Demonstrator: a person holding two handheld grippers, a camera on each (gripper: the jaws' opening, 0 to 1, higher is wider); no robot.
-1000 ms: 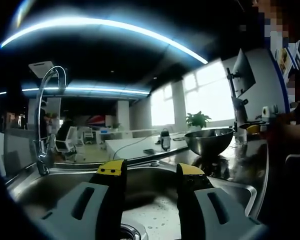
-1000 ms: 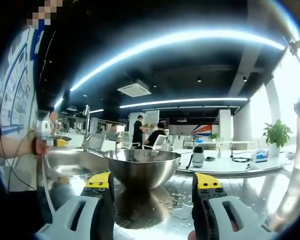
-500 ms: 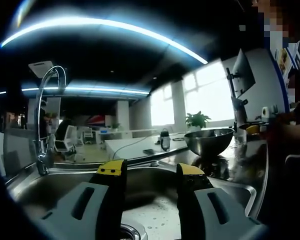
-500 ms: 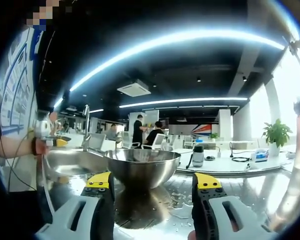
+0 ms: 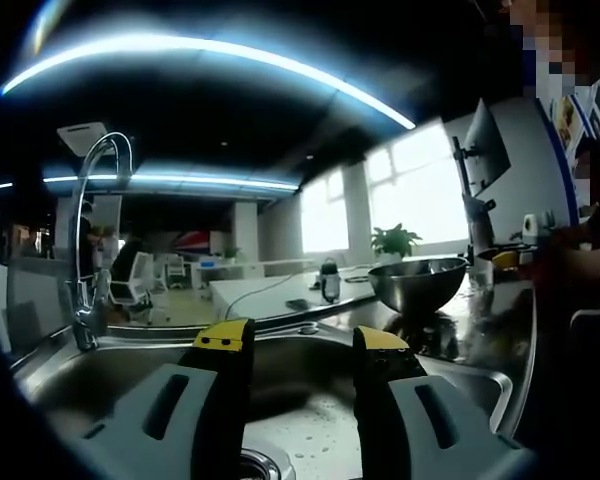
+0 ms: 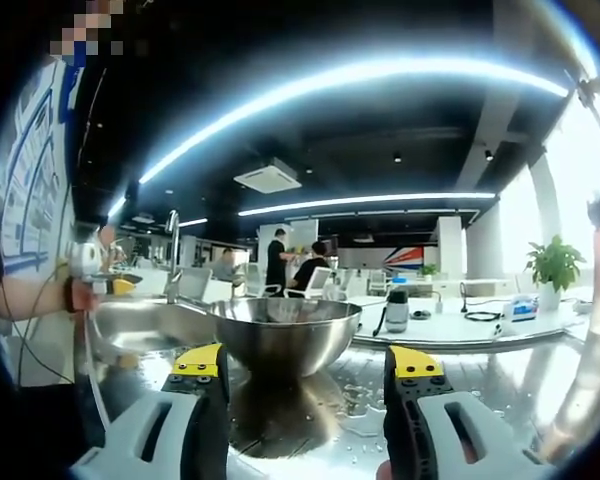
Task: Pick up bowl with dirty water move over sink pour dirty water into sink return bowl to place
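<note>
A shiny steel bowl (image 6: 285,335) stands on the wet steel counter (image 6: 460,385) straight ahead of my right gripper (image 6: 308,365), whose jaws are open with the bowl beyond them, not touching. The same bowl (image 5: 417,282) shows to the right in the left gripper view, on the counter beside the sink (image 5: 310,400). My left gripper (image 5: 300,345) hangs open over the sink basin, holding nothing. What is inside the bowl is hidden by its rim.
A tall curved faucet (image 5: 88,240) rises at the sink's far left. A person's arm (image 6: 30,290) shows at the left of the right gripper view. A small dark bottle (image 6: 396,312) and a potted plant (image 6: 552,268) stand on tables behind.
</note>
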